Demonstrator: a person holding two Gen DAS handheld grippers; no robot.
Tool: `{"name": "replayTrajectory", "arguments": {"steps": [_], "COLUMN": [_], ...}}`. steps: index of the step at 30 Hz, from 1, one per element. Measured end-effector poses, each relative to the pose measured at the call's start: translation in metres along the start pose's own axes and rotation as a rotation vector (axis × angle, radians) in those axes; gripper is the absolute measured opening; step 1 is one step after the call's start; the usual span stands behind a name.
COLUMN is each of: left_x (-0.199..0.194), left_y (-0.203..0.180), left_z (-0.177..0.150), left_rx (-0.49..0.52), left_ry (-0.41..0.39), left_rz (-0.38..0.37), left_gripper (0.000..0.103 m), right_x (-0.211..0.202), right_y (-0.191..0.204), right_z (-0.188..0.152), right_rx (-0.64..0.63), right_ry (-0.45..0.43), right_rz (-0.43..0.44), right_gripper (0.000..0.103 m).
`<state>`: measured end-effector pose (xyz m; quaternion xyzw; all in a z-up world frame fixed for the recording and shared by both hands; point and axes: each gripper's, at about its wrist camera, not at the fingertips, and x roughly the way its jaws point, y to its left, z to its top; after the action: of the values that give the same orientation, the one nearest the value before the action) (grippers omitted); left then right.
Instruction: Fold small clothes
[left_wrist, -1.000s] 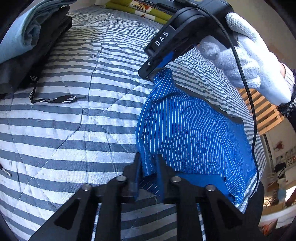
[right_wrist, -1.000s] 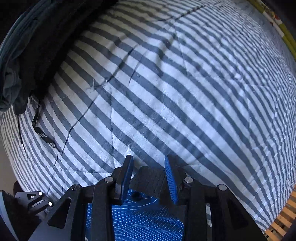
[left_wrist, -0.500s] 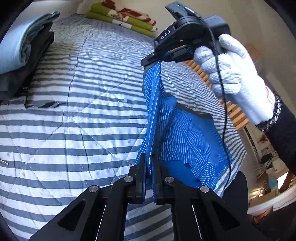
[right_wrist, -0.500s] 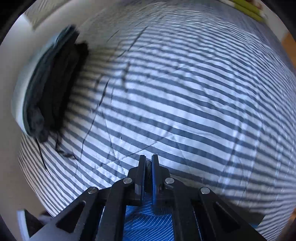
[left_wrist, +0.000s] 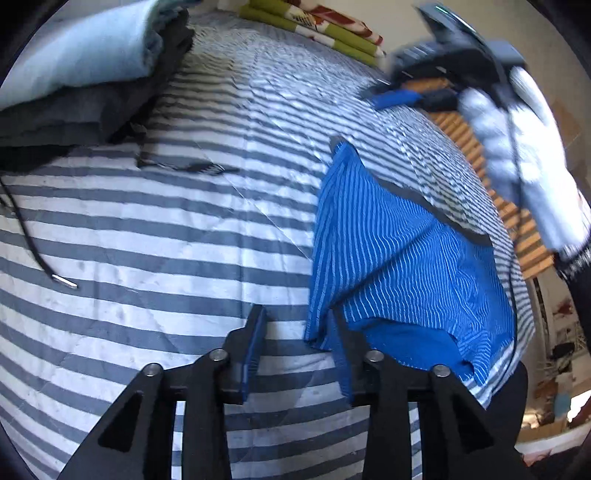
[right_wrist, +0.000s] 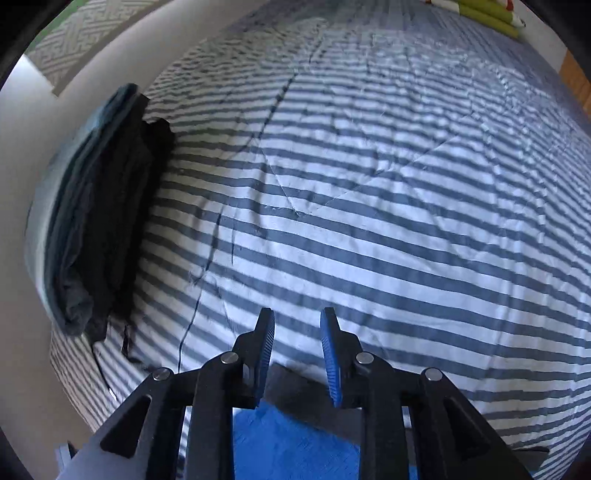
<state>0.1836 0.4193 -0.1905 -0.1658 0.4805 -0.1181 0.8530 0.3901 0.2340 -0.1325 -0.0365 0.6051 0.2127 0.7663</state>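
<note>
Item: blue striped shorts (left_wrist: 402, 266), one pair, thin woven cloth with a dark waistband along the upper right edge. Location: right half of the left wrist view, lying on the striped quilt (left_wrist: 147, 251); only a blue corner (right_wrist: 291, 446) shows at the bottom centre of the right wrist view.

Condition: partly folded, one side flap laid over the body, with a raised crease running from centre to lower left. The lower hem is rumpled and uneven.

Handling (judged): light, soft and limp. It will sag and drape when lifted and hold no shape of its own. Not fragile and not slippery against the quilt. Best taken at corners or along the waistband, where doubled cloth gives the fingers something to bite; a pinch in mid-panel would likely drag up a single layer only.

Left gripper (left_wrist: 297, 345): fingers spread wide and empty, the right-hand finger just beside the near edge of the shorts; contact cannot be told.

Right gripper (right_wrist: 297, 350): fingers apart, nothing between them. In the left wrist view it sits blurred at upper right, raised clear of the cloth, in a white glove (left_wrist: 528, 147).

Also present: stack of folded clothes (left_wrist: 85, 74), upper left.
</note>
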Motion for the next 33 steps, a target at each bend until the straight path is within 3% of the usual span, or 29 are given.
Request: {"name": "replayTrajectory", "arguments": {"steps": [6,12,14,17,21,24,27,33], "left_x": [-0.031,-0.024,-0.012,0.016,0.06,0.084,0.11,0.115], "left_y": [-0.025,-0.109,-0.154,-0.225,-0.305,-0.342,-0.362,-0.333], "left_z": [0.009,0.005,-0.002,-0.019,-0.043,-0.059,-0.074,-0.07], "left_rx": [0.062,0.189,0.264,0.401,0.541,0.635,0.739,0.721], "left_ry": [-0.114,-0.089,-0.059,0.01,0.065,0.095,0.159,0.207], "left_rz": [0.015,-0.065,-0.109,-0.163,-0.169,-0.207,-0.132,-0.047], "left_gripper": [0.038,0.038,0.039,0.05,0.05,0.05,0.05,0.049], "right_x": [-0.091,-0.168,-0.17,-0.162,-0.161,-0.165,-0.16,-0.141], "right_y": [-0.08,-0.163,-0.195,-0.241,-0.294,-0.319,-0.336,-0.325], "right_z": [-0.066,-0.147,-0.17,-0.204,-0.249,-0.274,-0.291,-0.315], "right_rx": [0.108,0.21,0.255,0.313,0.425,0.471,0.512,0.478], "right_ry": [-0.068,-0.176,-0.172,-0.135,-0.134,-0.139,-0.131,-0.099], "right_rz": [0.038,-0.041,-0.063,-0.053,0.025,0.041,0.072,0.152], "right_gripper": [0.023,0.028,0.028,0.028,0.028,0.028,0.029,0.029]}}
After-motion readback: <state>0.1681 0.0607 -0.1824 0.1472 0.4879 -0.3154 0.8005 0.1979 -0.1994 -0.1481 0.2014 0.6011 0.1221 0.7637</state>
